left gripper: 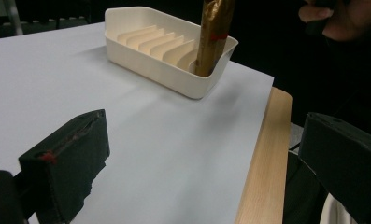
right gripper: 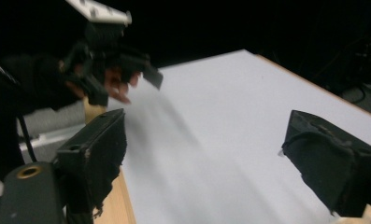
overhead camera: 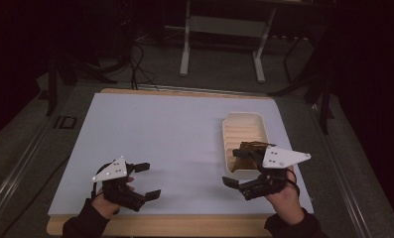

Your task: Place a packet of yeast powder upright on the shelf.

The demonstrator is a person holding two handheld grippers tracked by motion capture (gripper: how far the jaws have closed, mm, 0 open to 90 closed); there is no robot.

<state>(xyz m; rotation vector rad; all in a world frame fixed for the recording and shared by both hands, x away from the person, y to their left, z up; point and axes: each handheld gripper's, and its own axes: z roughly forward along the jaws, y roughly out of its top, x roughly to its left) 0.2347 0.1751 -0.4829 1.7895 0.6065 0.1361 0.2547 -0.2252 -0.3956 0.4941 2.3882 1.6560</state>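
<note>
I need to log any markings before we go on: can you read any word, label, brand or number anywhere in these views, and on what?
None can be read.
The brown-gold wrapped stick standing in the ribbed white tray bears a red band, but no letters can be made out on it.
The grey plate on the right gripper shows small dots, no text.
The left gripper carries no legible marking.

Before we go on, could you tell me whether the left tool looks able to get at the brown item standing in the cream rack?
Probably yes. The left tool is open and empty, and only bare white tabletop lies between it and the brown item in the rack. The right tool beside the rack may crowd the approach.
</note>
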